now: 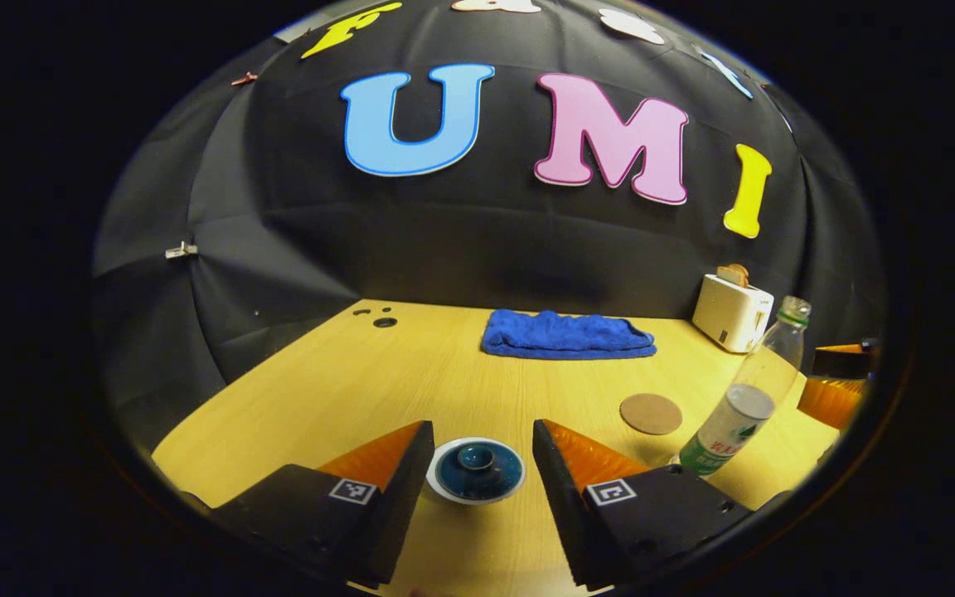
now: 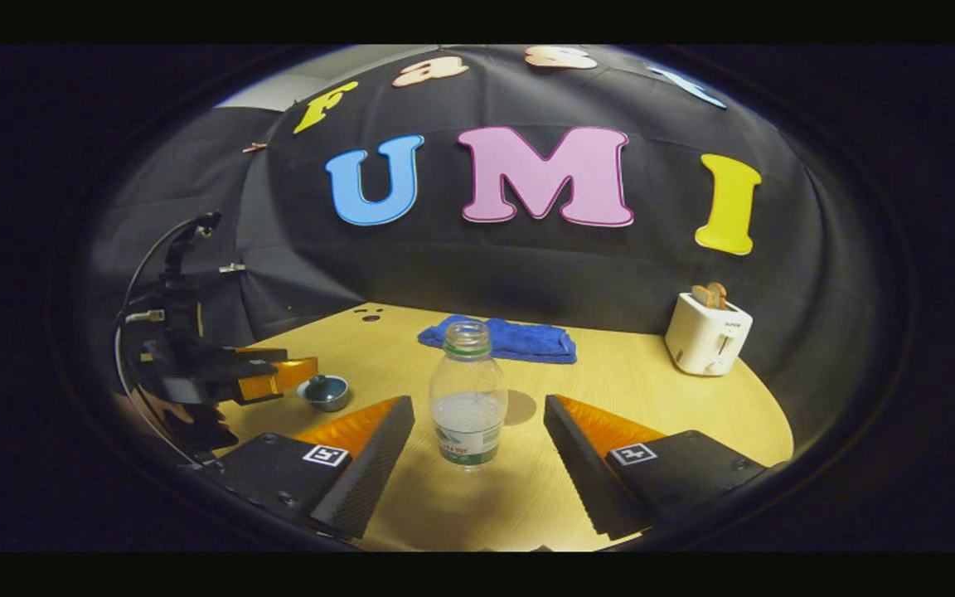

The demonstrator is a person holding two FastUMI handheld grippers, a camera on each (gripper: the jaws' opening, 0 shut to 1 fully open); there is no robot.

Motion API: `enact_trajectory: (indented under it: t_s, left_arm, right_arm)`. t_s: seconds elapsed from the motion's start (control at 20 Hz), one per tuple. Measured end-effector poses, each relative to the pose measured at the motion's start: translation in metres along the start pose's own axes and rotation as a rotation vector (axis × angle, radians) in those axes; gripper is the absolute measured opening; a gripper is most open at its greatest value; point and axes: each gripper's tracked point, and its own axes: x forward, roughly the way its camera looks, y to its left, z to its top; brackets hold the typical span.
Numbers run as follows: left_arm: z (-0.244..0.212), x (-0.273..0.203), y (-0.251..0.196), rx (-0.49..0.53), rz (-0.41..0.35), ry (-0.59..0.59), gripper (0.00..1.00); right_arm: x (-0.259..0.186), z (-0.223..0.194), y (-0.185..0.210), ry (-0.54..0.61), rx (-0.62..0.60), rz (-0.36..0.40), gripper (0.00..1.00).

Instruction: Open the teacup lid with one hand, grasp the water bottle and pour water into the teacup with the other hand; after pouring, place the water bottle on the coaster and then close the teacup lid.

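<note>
**Both grippers released, lid on, bottle upright**

We see the left gripper point(image 1: 477, 464) spread wide either side of the lidded teacup point(image 1: 476, 470), not touching. The right gripper point(image 2: 477, 452) gapes around the uncapped water bottle point(image 2: 467, 396), which stands on the surface point(image 2: 652, 390) just before the coaster point(image 2: 519, 407).

Left gripper view looks low over the table point(image 1: 345, 373), near the teacup point(image 1: 476, 470); right gripper view faces the bottle point(image 2: 467, 398); both share, seemingly, the towel point(image 2: 498, 340).

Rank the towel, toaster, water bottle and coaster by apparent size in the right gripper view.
1. water bottle, nearest the camera, so inflated
2. towel and toaster: too alike to rank
3. coaster, partly hidden behind the bottle
</note>
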Motion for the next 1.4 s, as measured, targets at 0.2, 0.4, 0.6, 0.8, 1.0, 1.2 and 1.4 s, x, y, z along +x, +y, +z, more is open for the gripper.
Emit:
enact_trajectory:
  t_s: [0.2, 0.4, 0.6, 0.8, 1.0, 1.2, 1.4]
  left_arm:
    - [-0.018, 0.02, 0.006, -0.016, -0.007, 0.025, 0.71]
    - [-0.023, 0.024, 0.003, -0.013, -0.02, 0.045, 0.66]
    - [-0.028, 0.028, 0.002, 0.017, -0.032, 0.056, 0.64]
    - [-0.031, 0.033, 0.003, -0.002, -0.038, 0.06, 0.6]
    - [-0.032, 0.035, 0.004, 0.013, -0.051, 0.068, 0.54]
    - [-0.031, 0.036, 0.001, 0.07, -0.062, 0.068, 0.33]
    - [-0.023, 0.035, 0.001, 0.067, -0.066, 0.048, 0.28]
  right_arm:
    - [0.01, -0.021, 0.002, 0.029, 0.001, -0.012, 0.98]
    - [0.012, -0.025, 0.005, 0.033, 0.013, -0.021, 0.98]
    - [0.012, -0.027, 0.008, 0.034, 0.005, -0.021, 0.98]
    - [0.017, -0.028, 0.009, 0.028, 0.011, -0.028, 0.98]
    - [0.026, -0.03, 0.01, 0.022, 0.03, -0.037, 0.98]
    - [0.032, -0.027, 0.009, 0.007, 0.039, -0.051, 0.98]
    - [0.038, -0.024, 0.005, -0.014, 0.042, -0.068, 0.98]
